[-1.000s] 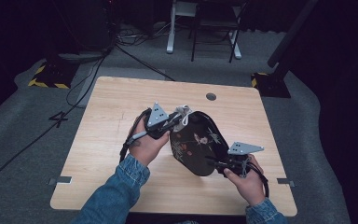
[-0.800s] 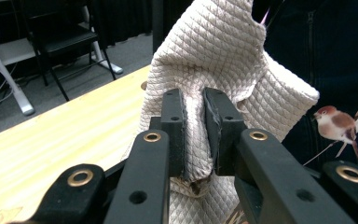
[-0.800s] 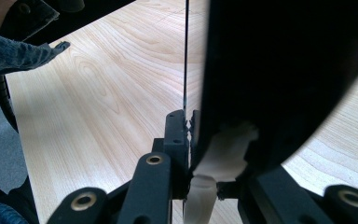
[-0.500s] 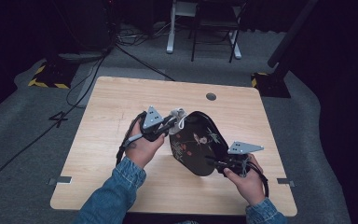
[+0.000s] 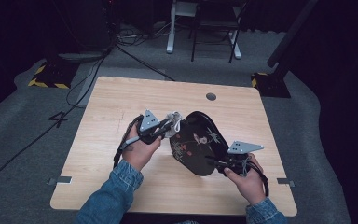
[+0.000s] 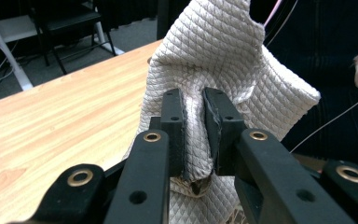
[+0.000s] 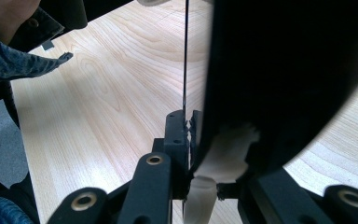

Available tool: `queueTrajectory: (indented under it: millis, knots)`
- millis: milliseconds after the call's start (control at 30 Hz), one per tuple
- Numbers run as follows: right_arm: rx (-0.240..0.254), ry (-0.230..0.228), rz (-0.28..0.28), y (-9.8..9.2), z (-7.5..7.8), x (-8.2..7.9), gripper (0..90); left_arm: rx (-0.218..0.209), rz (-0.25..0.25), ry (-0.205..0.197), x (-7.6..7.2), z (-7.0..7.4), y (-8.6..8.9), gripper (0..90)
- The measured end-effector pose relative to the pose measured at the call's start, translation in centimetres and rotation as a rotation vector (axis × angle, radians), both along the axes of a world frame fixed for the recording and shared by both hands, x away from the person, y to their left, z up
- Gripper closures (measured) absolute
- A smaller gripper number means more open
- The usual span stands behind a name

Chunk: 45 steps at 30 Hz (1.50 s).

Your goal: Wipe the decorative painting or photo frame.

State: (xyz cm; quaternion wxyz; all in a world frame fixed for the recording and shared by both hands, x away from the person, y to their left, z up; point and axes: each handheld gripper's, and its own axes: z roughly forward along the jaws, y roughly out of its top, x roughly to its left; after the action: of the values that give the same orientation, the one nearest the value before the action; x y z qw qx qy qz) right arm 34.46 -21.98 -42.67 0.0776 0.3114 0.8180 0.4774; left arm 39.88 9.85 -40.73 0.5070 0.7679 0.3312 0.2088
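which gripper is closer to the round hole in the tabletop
Left. The left gripper, shut on the white cloth, sits just below-left of the hole. The right gripper, clamping the black tray by its near edge, is much farther toward the person.

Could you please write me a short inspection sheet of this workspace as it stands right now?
Surface: light wooden table, with a round hole near its far edge.
Job's things: a black tray with a floral pattern, held tilted above the table; a quilted white cloth against its upper edge.
Clutter: nothing seen.
Grippers: left claw shut on the cloth; right claw shut on the tray's near rim.
Cables: one trails from the left claw; others run over the floor beyond the table.
Surroundings: grey carpet, dark room, chair legs, two yellow-and-black striped bases.
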Motion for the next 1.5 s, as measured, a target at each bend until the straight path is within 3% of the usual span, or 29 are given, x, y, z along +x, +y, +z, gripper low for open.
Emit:
queueTrajectory:
  millis: [933, 1500]
  knots:
    - [-0.002, 0.000, 0.001, 0.1, 0.1, 0.0, 79.3, 0.037, 0.032, 0.071, 0.0, -2.8, 0.6, 78.7]
    - [-0.005, -0.002, 0.002, 0.1, 0.1, 0.0, 79.4, 0.114, 0.025, 0.142, -0.1, -4.8, 0.3, 78.8]
